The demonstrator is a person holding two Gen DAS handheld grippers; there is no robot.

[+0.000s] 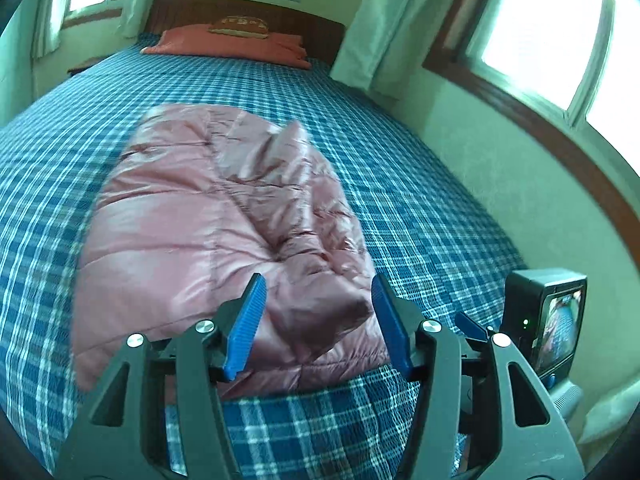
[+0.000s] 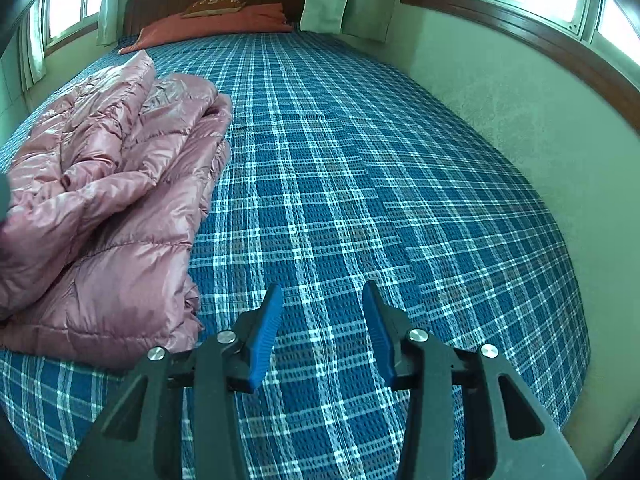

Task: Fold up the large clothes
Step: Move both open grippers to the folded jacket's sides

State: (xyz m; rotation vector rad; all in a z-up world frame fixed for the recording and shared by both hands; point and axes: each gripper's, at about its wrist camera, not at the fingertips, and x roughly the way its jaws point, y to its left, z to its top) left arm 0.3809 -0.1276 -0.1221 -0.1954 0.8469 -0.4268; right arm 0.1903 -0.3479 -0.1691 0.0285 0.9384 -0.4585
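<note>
1. Bed (image 2: 360,160) w/ blue plaid cover, under both grippers.
2. Pink puffer jacket (image 1: 208,232), folded, just ahead of left gripper (image 1: 318,320); left of right gripper (image 2: 320,328).
3. Both grippers: jaws apart, holding nothing.

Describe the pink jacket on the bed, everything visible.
The pink jacket is a shiny, quilted puffer, looks like thin nylon with stitched baffles. It lies folded into a long bundle on the blue plaid bedspread, layers stacked, a sleeve folded across the top, creased and puffy. It rests only on the bedspread; the left gripper is open in front of its near end, pads clear of the fabric. No zipper or label can be made out.
</note>
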